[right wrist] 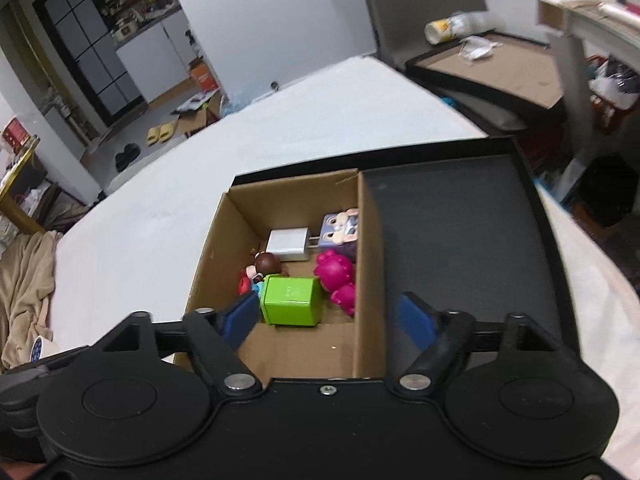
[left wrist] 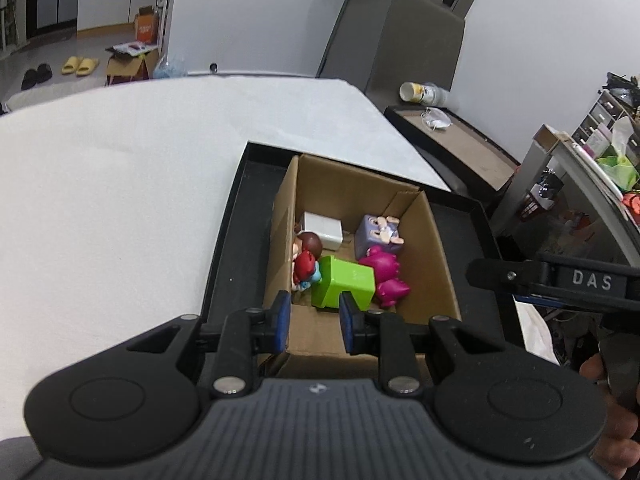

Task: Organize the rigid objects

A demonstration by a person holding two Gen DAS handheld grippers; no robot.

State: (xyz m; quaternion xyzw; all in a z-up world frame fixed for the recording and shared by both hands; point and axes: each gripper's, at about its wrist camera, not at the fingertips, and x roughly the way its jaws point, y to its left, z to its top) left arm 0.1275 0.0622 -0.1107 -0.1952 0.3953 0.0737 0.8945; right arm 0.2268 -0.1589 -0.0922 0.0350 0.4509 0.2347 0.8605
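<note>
White cloth covers the bench (left wrist: 120,208), bare apart from a black tray (right wrist: 472,240) at its near edge. Left hand-held gripper (left wrist: 314,322) is narrow and empty; right hand-held gripper (right wrist: 328,316) is wide and empty. Beyond them, the cardboard box (right wrist: 370,272) holds a green block (right wrist: 290,300), pink toy (right wrist: 336,276), doll (left wrist: 306,258), charger (right wrist: 288,244) and purple cube (left wrist: 378,234). Sorting looks nearly finished.

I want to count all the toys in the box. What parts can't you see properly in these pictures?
- Doll: left wrist view, half behind the cardboard box wall; right wrist view, behind the green block.
- Pink toy: shape unclear in both views, so I cannot name it.
- Box's near floor: left wrist view, covered by the left gripper.
- Green block's writing: too small.
</note>
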